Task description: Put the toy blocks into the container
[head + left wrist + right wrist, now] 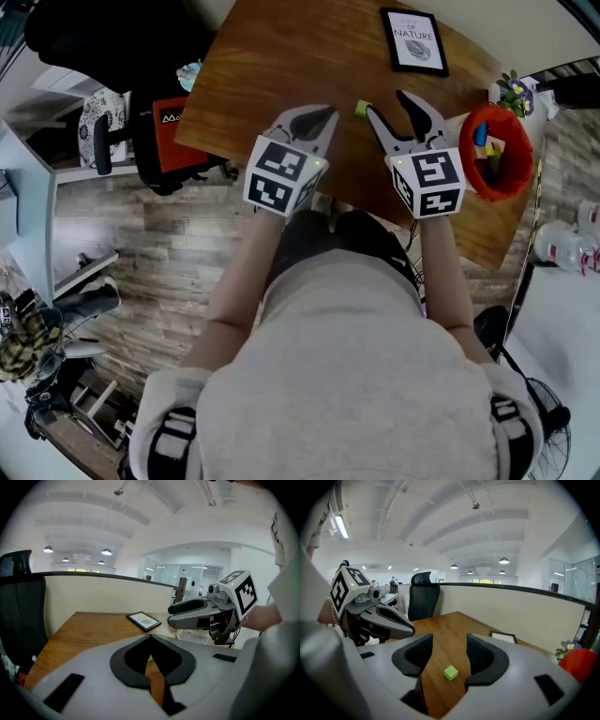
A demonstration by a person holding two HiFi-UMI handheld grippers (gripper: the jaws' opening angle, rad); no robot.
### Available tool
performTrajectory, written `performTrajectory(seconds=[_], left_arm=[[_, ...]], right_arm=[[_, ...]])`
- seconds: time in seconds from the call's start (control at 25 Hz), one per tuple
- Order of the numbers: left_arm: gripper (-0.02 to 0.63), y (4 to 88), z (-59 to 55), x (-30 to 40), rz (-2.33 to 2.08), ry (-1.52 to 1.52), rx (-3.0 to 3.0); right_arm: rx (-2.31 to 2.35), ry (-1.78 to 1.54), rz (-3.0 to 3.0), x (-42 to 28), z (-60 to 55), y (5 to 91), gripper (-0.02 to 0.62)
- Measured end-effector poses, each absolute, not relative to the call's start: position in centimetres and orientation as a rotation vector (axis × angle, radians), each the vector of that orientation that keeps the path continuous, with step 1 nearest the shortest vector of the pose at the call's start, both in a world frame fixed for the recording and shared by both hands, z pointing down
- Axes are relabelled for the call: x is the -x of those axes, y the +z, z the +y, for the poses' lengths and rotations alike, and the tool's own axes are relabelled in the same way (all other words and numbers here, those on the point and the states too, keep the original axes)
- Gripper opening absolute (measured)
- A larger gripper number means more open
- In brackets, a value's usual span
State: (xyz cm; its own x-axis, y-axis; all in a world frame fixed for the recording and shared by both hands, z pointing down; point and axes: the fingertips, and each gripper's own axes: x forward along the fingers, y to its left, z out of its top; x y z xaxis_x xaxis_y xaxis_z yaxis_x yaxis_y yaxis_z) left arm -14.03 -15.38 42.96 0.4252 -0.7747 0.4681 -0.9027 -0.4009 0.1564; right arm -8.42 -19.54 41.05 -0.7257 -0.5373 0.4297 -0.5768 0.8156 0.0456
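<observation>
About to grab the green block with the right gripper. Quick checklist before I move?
1. Jaws of the right gripper open: ok.
2. The green block lined up between those jaws, lying on the table, not gripped: ok.
3. Jaws of the left gripper together, holding nothing: ok.
4. Opening of the red container free, with blocks already inside: ok.
5. Table between green block and red container free of clutter: cannot tell, the right gripper hides it.

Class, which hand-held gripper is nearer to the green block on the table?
Right. The right hand-held gripper is open, with the green block just ahead of its jaws. The left hand-held gripper, shut, sits off to the block's left.
</observation>
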Motion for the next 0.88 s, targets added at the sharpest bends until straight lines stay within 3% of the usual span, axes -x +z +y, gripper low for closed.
performTrajectory(seconds=[0.88], left_arm=[[0.014, 51.8, -16.8, 13.5, -1.32, 0.48, -2.119]], right_arm=[[-0.647, 0.351, -2.367, 10.0, -21.0, 54.5, 0.221]])
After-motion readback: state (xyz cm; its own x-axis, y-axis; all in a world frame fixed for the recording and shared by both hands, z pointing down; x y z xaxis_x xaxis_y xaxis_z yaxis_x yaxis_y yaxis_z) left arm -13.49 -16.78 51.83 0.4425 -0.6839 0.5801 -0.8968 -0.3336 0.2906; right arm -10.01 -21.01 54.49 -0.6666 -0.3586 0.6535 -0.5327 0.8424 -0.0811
